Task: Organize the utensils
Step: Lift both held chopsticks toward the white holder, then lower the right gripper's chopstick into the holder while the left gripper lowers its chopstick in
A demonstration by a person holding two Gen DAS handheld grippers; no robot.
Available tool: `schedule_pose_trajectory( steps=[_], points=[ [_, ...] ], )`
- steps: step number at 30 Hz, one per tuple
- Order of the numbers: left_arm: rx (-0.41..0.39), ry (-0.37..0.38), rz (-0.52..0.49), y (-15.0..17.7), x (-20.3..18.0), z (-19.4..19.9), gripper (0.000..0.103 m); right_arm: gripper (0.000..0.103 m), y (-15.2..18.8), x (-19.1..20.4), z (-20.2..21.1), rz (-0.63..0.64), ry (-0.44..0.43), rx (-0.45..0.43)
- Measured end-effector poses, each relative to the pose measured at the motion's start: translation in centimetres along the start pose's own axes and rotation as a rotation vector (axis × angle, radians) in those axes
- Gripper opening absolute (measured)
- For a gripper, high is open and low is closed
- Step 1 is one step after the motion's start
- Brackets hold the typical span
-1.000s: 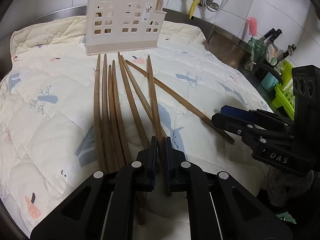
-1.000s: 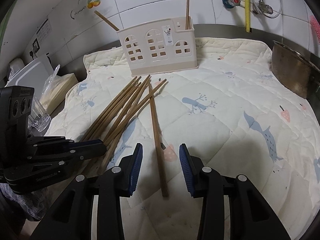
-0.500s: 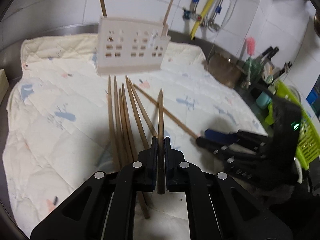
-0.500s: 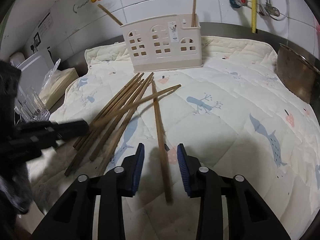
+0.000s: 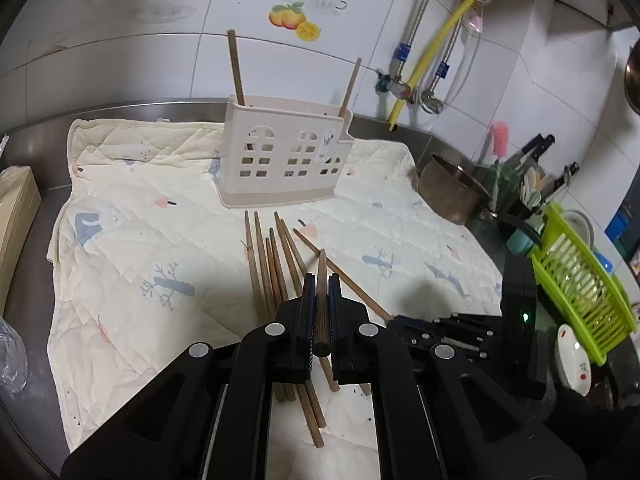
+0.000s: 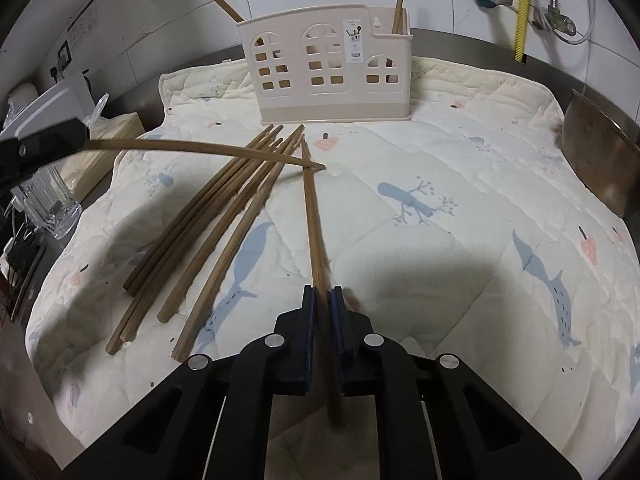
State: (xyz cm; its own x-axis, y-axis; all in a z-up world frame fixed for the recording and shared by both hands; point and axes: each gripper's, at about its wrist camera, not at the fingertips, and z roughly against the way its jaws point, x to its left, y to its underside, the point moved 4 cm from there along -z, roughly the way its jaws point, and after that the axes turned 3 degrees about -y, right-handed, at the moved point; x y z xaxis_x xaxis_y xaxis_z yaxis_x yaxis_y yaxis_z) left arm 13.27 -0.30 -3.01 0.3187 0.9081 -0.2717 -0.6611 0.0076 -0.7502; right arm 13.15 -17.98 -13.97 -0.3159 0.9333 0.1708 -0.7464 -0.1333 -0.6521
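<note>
Left wrist view: left gripper (image 5: 320,316) pinches 1 chopstick (image 5: 321,280) above the pile, near the holder (image 5: 280,160). Right gripper (image 6: 322,304) pinches another chopstick (image 6: 314,232). They look light, stiff, thin; hold near the thick end.

Brown chopsticks (image 6: 224,216), beige holder (image 6: 328,68), whale-print cream mat (image 6: 460,208).

A cream quilted mat with blue whale prints (image 5: 152,240) covers the steel table (image 5: 36,208). At 3 o'clock stand a round metal pot (image 5: 452,192) and a lime-green slatted plastic rack (image 5: 580,284). A yellow hose (image 5: 436,40) runs down the white tiled wall at 1 o'clock.
</note>
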Motion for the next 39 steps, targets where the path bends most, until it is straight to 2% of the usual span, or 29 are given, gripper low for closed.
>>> schedule_pose_trajectory(
  steps=[3,7,10,16,22,29,36,39],
  points=[
    [-0.015,-0.010,-0.002,-0.6,0.3,0.6,0.005,0.007,-0.4,0.3,1.0,0.009,0.001,-0.027],
    [-0.034,-0.021,-0.007,-1.5,0.5,1.4,0.005,0.007,-1.9,0.6,3.6,0.017,0.006,-0.106],
    [-0.045,-0.027,-0.015,-2.1,0.6,1.7,0.005,0.007,-3.8,0.8,6.0,0.029,0.008,-0.187],
    [-0.047,-0.045,-0.053,-3.1,0.0,1.5,0.005,0.006,-7.7,1.4,8.5,0.051,-0.015,-0.279],
    [-0.048,-0.056,-0.085,-5.4,-0.4,1.5,0.005,0.006,-11.2,1.7,8.5,0.092,-0.037,-0.273],
    [-0.072,-0.053,-0.122,-9.8,-1.2,2.2,0.005,0.006,-16.8,0.7,10.1,0.135,-0.035,-0.278],
    [-0.139,-0.054,-0.166,-14.4,-2.6,3.5,0.005,0.006,-22.3,-0.7,13.1,0.152,-0.028,-0.308],
    [-0.199,-0.077,-0.177,-17.3,-2.9,4.4,0.005,0.006,-24.1,-0.9,14.5,0.170,-0.004,-0.336]
  ],
)
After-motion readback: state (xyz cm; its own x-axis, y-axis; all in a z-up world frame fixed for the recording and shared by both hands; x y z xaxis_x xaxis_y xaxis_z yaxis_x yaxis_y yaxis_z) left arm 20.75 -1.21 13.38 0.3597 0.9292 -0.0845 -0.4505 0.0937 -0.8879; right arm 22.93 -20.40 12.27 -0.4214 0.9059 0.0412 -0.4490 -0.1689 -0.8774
